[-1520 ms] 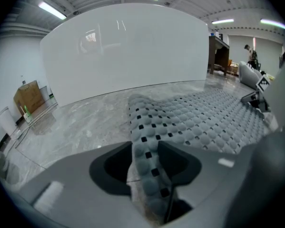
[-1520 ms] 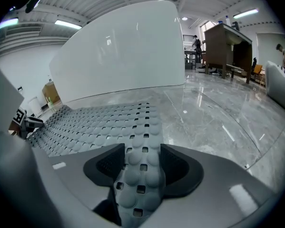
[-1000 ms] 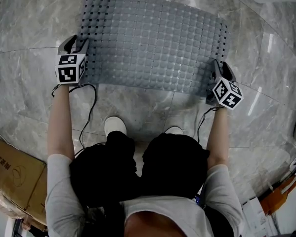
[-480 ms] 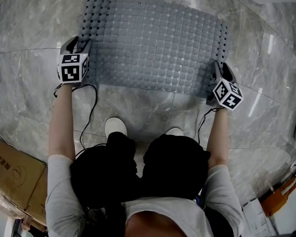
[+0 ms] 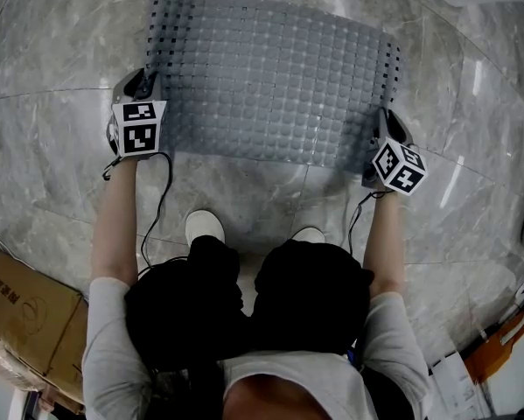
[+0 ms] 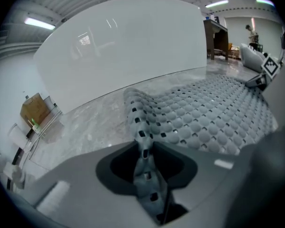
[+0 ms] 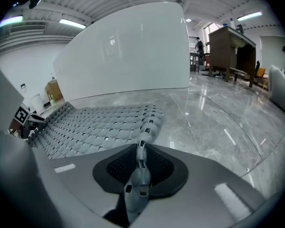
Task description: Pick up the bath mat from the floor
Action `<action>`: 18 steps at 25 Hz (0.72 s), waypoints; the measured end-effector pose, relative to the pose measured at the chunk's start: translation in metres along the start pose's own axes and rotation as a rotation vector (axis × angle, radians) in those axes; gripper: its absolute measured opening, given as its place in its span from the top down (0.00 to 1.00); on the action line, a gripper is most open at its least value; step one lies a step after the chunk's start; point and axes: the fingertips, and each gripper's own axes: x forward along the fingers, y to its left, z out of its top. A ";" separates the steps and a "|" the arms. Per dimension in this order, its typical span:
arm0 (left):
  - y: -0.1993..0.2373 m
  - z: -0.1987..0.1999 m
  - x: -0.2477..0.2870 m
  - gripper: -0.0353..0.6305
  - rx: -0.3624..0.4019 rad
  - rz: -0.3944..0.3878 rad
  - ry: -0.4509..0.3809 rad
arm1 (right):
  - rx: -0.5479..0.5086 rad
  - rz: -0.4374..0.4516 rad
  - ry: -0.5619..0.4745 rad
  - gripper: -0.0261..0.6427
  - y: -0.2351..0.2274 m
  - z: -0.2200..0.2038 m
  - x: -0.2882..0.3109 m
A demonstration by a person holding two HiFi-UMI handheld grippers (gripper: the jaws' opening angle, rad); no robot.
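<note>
The grey bath mat [image 5: 270,77], knobbed and full of holes, lies spread on the marble floor. My left gripper [image 5: 143,84] sits at the mat's left edge near the near corner. In the left gripper view the mat [image 6: 204,118] has its edge pulled up into a fold, and the left gripper [image 6: 147,175] pinches it. My right gripper [image 5: 386,124] sits at the right edge. In the right gripper view the mat [image 7: 99,122] has its rim bunched, and the right gripper [image 7: 138,175] squeezes it. Both pairs of jaws have just been closing, with the mat's edge between them.
The person's shoes [image 5: 205,226] stand just short of the mat's near edge. A cardboard box [image 5: 21,309] is at the lower left, orange items [image 5: 493,344] at the lower right. A white curved wall [image 6: 123,46] rises beyond the mat. A dark desk [image 7: 232,46] stands far off.
The left gripper has shifted a little to the right and nearer in the head view. The right gripper has stayed put. The mat lies much as before.
</note>
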 end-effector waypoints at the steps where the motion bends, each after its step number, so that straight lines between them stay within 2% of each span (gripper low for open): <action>1: -0.001 0.001 -0.001 0.80 -0.007 0.000 0.009 | -0.002 -0.004 -0.003 0.87 0.001 0.001 -0.001; 4: -0.003 0.006 -0.007 0.82 -0.007 0.000 0.016 | -0.003 -0.006 -0.017 0.88 0.004 0.007 -0.006; 9: -0.006 0.018 -0.023 0.85 0.015 0.000 -0.049 | -0.008 0.006 -0.046 0.89 0.012 0.022 -0.020; 13: -0.006 0.027 -0.033 0.85 -0.021 -0.039 -0.075 | -0.020 0.015 -0.064 0.89 0.019 0.034 -0.032; 18: -0.004 0.054 -0.063 0.85 -0.076 -0.089 -0.176 | -0.016 0.010 -0.087 0.89 0.029 0.049 -0.055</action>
